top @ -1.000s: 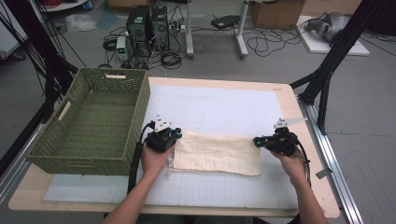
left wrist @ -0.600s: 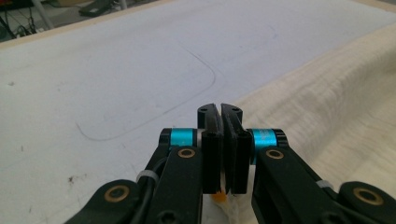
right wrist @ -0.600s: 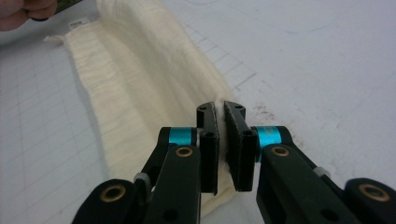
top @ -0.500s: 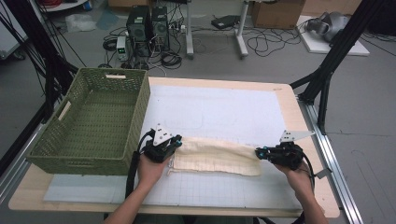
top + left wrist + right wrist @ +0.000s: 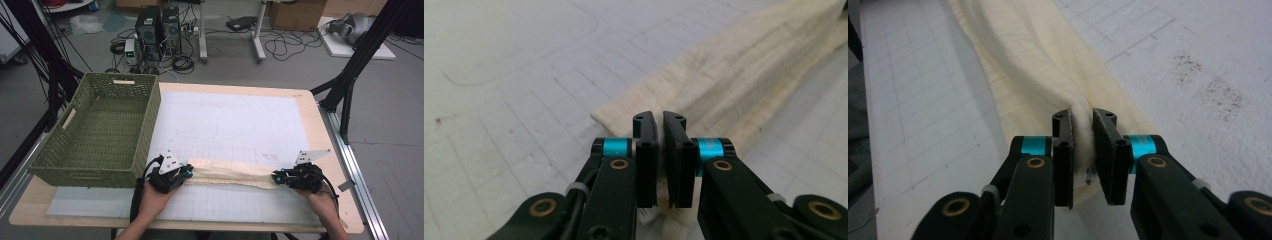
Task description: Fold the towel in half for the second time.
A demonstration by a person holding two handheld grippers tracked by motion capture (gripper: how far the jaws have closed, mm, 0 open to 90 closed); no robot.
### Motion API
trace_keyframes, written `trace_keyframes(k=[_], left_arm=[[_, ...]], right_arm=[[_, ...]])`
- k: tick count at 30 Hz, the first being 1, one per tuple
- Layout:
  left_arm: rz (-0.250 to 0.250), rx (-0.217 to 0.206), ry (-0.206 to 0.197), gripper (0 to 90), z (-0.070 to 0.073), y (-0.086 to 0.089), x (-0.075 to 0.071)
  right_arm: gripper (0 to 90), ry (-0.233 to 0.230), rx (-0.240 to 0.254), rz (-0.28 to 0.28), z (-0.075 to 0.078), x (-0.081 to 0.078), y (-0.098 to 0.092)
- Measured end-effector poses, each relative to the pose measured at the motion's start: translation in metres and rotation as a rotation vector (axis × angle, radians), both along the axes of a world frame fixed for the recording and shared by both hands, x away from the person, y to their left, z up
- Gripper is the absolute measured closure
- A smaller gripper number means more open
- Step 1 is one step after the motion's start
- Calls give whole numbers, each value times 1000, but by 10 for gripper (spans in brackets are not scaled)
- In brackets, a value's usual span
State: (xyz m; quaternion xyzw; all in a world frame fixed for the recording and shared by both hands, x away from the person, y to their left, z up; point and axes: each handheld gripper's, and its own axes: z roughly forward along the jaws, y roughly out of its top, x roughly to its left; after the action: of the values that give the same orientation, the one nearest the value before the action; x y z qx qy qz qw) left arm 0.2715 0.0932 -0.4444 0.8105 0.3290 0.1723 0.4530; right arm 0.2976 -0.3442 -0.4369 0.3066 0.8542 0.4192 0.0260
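A cream cloth lies folded into a long narrow strip across the white grid mat near the table's front. My left gripper is at its left end, low over the mat. In the left gripper view the jaws stand a thin slit apart with the cloth's corner pinched in it; they have just been opening. My right gripper is at the strip's right end. In the right gripper view a bunched fold of the cloth fills the gap between the jaws, which have also just been opening.
A green woven basket stands at the table's left, its near corner close to my left hand. The white mat stretches behind the cloth. A black frame leg rises off the table's right edge.
Both hands moved toward the table's front edge and lower. The cloth went from a wider rectangle to a long narrow strip. Both pairs of jaws stand slightly wider.
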Motion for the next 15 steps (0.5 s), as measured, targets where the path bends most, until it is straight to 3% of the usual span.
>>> trace_keyframes(k=[1, 5, 15], left_arm=[[-2, 0, 2, 809, 0, 0, -1], [-7, -9, 10, 783, 1, 2, -2], [-20, 3, 22, 777, 1, 3, -3]], right_arm=[[676, -1, 2, -6, 1, 0, 0], [588, -37, 51, -21, 15, -3, -2], [587, -74, 110, 3, 33, -6, 11]])
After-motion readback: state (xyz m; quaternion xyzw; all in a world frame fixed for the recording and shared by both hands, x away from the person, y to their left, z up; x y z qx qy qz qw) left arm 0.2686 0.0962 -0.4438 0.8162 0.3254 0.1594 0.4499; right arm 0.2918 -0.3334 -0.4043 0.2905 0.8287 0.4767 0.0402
